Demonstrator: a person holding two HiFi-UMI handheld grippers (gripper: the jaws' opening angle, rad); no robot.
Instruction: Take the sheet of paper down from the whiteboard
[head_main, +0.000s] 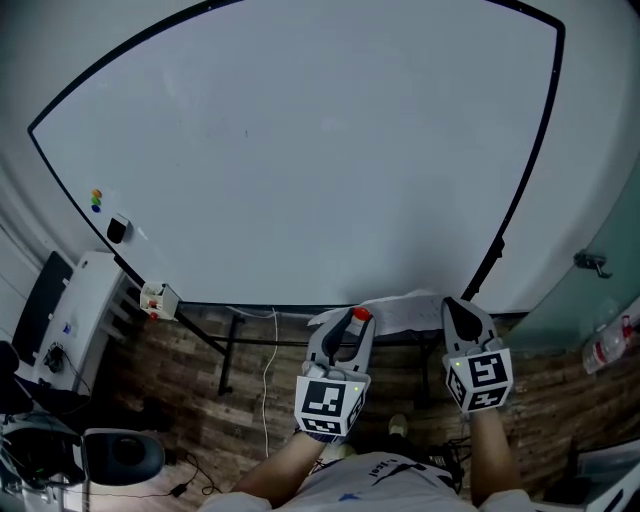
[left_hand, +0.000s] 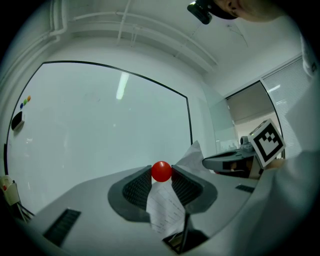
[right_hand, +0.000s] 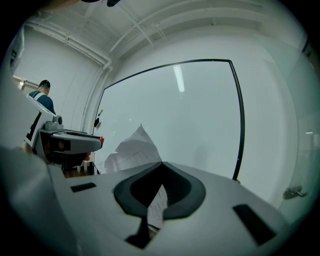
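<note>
Large white black-framed whiteboard (head_main: 300, 150) bare. Crumpled white printed paper sheet (head_main: 408, 310) off board, held between grippers near its lower edge. Left gripper (head_main: 350, 322) clamps red round magnet (left_hand: 161, 171) with sheet; right gripper (head_main: 462, 318) pinches sheet edge. Removal seemingly done; next likely set-down.

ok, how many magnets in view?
4. A red magnet sits in the left gripper's jaws with the paper; three small ones, orange, green and blue, cluster at the whiteboard's left edge. More could be hidden.
</note>
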